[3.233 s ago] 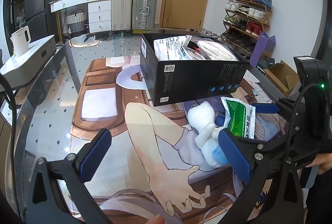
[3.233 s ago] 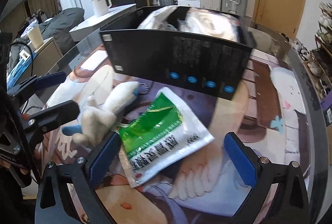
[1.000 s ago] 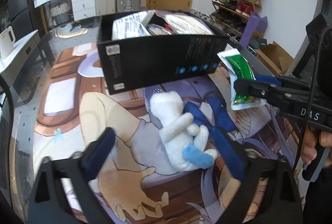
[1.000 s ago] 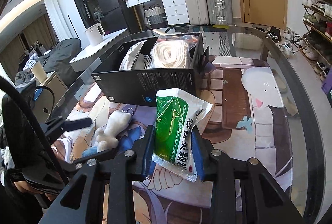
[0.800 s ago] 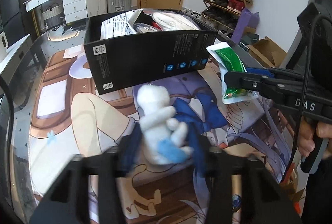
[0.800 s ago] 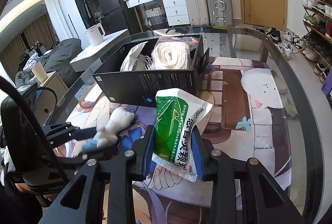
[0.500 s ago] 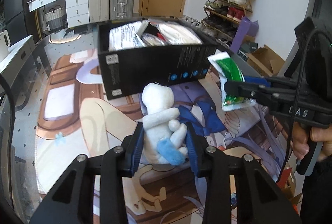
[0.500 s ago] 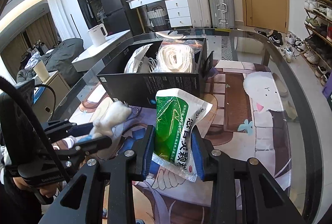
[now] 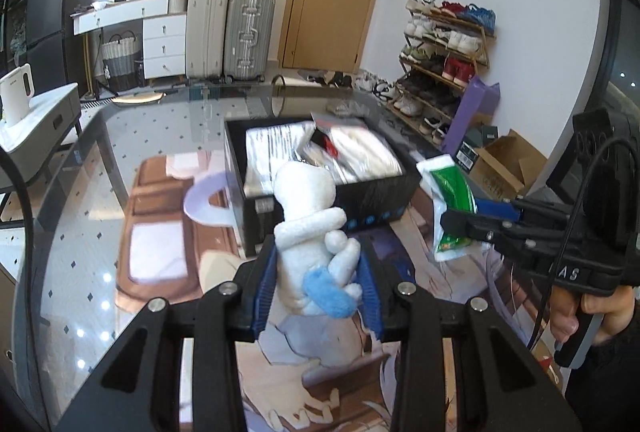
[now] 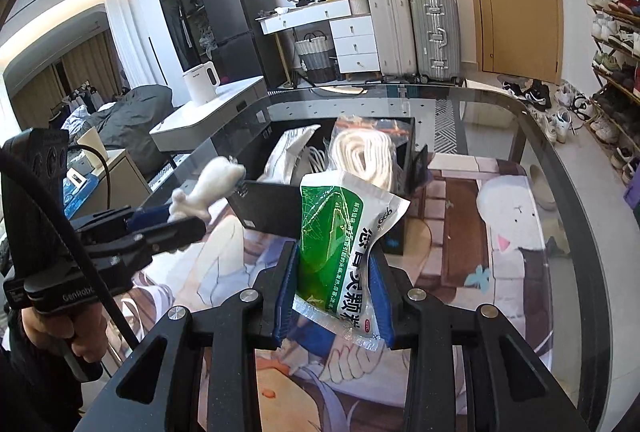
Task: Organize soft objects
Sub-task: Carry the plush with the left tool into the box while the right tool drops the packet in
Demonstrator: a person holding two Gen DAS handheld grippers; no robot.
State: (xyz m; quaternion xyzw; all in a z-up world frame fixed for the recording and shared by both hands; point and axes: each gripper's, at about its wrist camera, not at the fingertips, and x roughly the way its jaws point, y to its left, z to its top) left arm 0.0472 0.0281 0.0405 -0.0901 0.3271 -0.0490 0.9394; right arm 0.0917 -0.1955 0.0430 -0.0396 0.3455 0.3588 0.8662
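The left gripper is pinching the toy, the right gripper the packet, both hanging near the box. It is getting full; things may be slipping out.
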